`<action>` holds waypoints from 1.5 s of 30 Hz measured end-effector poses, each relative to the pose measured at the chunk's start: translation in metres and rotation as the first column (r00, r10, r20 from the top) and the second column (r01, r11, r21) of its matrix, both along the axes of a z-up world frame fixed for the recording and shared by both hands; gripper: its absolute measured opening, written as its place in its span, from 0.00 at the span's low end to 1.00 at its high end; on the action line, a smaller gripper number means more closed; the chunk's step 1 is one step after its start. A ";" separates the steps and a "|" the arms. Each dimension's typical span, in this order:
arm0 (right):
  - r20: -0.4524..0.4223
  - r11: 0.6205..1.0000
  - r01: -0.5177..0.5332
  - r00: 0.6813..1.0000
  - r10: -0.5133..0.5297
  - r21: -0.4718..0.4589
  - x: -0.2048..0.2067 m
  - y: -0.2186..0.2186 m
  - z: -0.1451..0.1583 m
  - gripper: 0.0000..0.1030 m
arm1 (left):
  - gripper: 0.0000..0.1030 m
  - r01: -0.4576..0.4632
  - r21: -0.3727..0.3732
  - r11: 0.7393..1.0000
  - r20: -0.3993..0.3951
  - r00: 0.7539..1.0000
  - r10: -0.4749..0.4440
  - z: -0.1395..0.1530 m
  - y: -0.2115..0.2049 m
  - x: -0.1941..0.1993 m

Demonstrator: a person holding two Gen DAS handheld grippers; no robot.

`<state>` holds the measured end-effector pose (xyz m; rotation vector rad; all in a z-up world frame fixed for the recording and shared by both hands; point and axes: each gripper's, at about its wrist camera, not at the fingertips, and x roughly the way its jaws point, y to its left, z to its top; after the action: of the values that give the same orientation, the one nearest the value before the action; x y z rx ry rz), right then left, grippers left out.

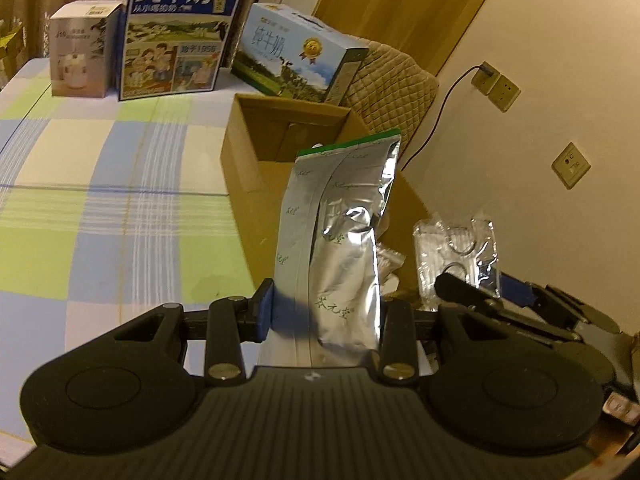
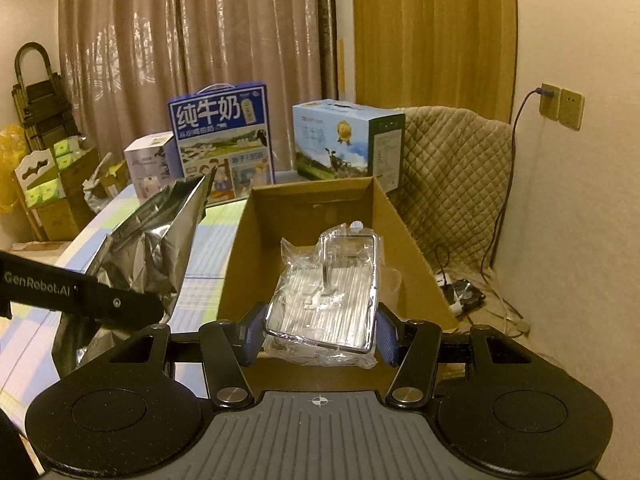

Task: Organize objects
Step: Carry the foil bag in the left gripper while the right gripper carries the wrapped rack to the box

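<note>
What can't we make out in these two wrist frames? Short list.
- Open brown cardboard box: most of its floor, hidden in the right wrist view by the clear plastic-wrapped pack in the right gripper, and in the left wrist view by the silver foil pouch in the left gripper.
- Pouch bottom: cut off behind the left gripper body.
- Pack contents: glare.
- Floor items by the wall cable: too small.

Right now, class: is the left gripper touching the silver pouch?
Touching. In the left wrist view the left gripper has its fingers pressed against both sides of the silver pouch.
</note>
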<state>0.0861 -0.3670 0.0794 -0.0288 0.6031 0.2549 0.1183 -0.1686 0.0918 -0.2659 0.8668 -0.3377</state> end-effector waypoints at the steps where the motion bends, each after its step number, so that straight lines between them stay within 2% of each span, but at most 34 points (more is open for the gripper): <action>1: 0.000 1.000 0.000 1.000 0.000 0.000 0.003 -0.002 0.001 0.51 | 0.31 0.003 0.001 1.000 0.003 1.000 -0.003 0.002 -0.003 0.002; 10: -0.007 1.000 -0.009 1.000 0.009 0.000 0.029 -0.014 0.002 0.51 | 0.31 0.010 -0.003 1.000 0.016 1.000 -0.010 0.011 -0.027 0.030; 19: -0.008 1.000 -0.006 1.000 0.006 0.002 0.060 -0.025 0.005 0.51 | 0.31 -0.026 -0.033 0.999 0.001 1.000 0.026 0.010 -0.037 0.066; 31: -0.014 1.000 -0.007 1.000 0.007 0.012 0.097 -0.033 0.004 0.51 | 0.31 -0.059 -0.045 0.997 -0.036 0.998 0.058 -0.007 -0.048 0.096; 45: -0.029 1.000 0.000 1.000 0.001 0.017 0.111 -0.037 -0.003 0.51 | 0.31 -0.076 -0.060 0.995 -0.048 0.996 0.073 -0.017 -0.050 0.120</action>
<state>0.1967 -0.4039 0.0768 -0.0092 0.6294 0.2614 0.2383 -0.2182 0.0748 -0.3636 0.8905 -0.2898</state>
